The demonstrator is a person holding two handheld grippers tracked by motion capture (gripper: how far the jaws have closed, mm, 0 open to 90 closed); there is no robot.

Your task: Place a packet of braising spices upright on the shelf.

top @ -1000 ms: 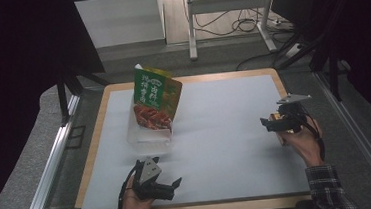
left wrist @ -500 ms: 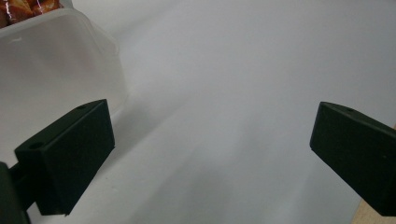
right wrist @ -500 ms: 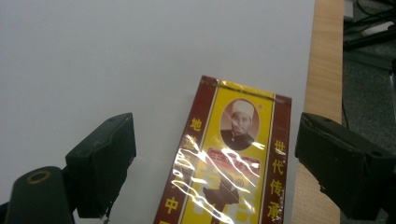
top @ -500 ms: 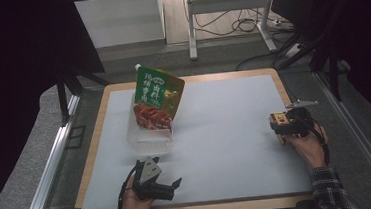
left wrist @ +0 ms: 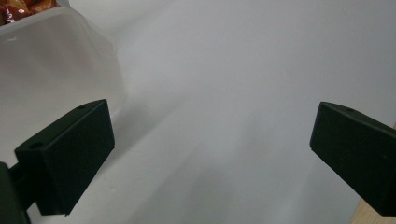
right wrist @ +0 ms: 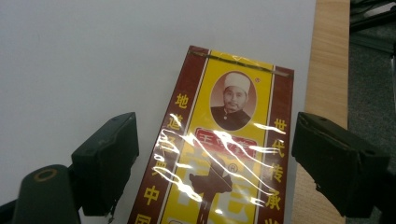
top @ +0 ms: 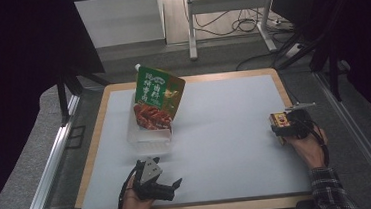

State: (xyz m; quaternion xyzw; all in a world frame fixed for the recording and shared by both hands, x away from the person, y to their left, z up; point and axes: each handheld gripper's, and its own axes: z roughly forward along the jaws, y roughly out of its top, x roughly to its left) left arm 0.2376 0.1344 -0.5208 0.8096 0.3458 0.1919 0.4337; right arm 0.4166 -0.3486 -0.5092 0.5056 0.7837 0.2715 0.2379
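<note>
White mat [top: 216,132] beneath both grippers. Green pouch [top: 157,97] upright in clear tub [top: 148,137], ahead of left gripper [top: 177,184]; jaws wide, empty. Right gripper [right wrist: 212,163] straddling yellow-red packet [right wrist: 224,144]; jaws just closing, gaps either side, no grip.

The right gripper [right wrist: 212,172] enters from 6 o'clock with its two black jaws raised, one at 8 o'clock and one at 4 o'clock, standing apart and having just been closing. Between them lies a flat rectangular packet [right wrist: 224,154] with dark red borders, a yellow centre panel and a glossy clear wrapper; neither pad visibly presses on it. An oval portrait sits on the packet towards 12 o'clock, with yellow characters down both red borders. The packet rests on a white table sheet [right wrist: 93,56]. A light wooden table edge [right wrist: 331,60] runs along 2 o'clock, just beside the packet's far corner.
</note>
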